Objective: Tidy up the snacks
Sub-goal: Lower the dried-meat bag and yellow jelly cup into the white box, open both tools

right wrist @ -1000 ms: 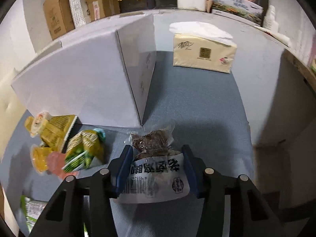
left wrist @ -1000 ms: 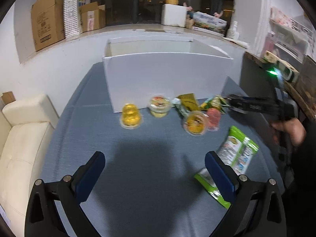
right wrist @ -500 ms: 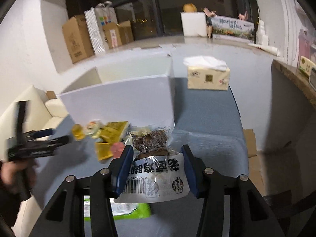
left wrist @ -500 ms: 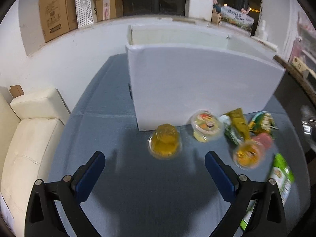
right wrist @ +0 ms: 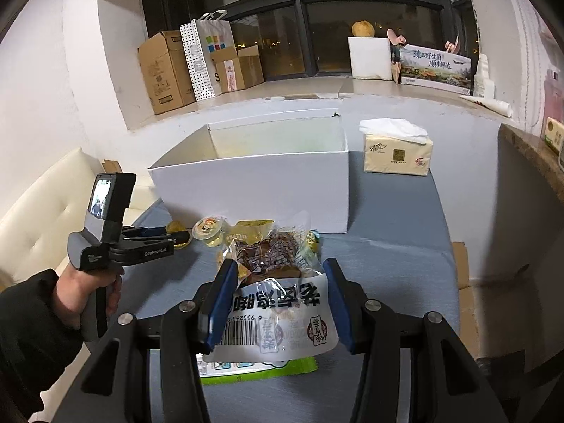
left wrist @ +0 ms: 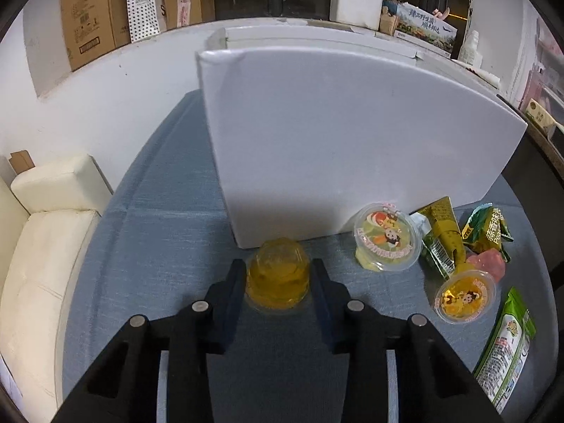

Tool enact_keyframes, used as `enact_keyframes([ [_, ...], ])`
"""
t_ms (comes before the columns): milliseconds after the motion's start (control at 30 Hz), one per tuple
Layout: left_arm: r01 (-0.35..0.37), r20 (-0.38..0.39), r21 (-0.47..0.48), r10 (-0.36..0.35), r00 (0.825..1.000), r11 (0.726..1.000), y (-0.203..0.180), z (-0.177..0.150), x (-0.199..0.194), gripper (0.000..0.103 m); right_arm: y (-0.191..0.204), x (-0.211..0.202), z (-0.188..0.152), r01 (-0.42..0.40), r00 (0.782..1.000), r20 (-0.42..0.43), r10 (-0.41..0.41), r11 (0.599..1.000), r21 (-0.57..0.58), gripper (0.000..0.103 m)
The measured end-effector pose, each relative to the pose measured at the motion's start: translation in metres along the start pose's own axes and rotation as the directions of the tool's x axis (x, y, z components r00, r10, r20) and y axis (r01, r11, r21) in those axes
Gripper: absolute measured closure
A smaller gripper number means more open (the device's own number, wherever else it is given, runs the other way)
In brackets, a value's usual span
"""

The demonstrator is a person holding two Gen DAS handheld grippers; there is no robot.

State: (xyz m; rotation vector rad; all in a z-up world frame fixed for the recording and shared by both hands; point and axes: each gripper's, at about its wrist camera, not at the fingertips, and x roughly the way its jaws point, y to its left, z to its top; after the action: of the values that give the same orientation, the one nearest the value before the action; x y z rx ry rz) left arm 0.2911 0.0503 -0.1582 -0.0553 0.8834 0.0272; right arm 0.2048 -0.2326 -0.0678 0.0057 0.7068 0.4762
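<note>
From the left wrist view, the left gripper [left wrist: 277, 275] has just closed its jaws on the yellow jelly cup [left wrist: 277, 273], which sits upside down on the blue tablecloth [left wrist: 158, 211] right at the front corner of the white box [left wrist: 352, 134]. Other snacks lie to its right.

From the right wrist view, the right gripper [right wrist: 278, 303] is clamped on the clear meat snack packet [right wrist: 275, 303], held above the cloth in front of the box. A hand [right wrist: 75, 296] grips the left tool.
</note>
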Motion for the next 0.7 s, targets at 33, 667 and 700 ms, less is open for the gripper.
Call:
enact_keyframes([
  [33,0.006,0.013,0.0,-0.006,1.0,1.0,0.001,-0.001,-0.004,0.062,0.002,0.0,0.0,-0.002,1.0,0.001,0.002,1.0,-0.002,0.049],
  [667,0.115,0.299,0.032,-0.12,0.947,0.993,-0.001,0.098,-0.121,0.062,0.032,0.052,0.109,-0.046,0.995,0.088,0.047,0.999,-0.01,0.049],
  [700,0.112,0.296,0.035,-0.118,0.948,0.993,-0.001,0.104,-0.119,0.062,0.031,0.058,0.117,-0.041,0.996,0.085,0.042,0.999,-0.009,0.049],
])
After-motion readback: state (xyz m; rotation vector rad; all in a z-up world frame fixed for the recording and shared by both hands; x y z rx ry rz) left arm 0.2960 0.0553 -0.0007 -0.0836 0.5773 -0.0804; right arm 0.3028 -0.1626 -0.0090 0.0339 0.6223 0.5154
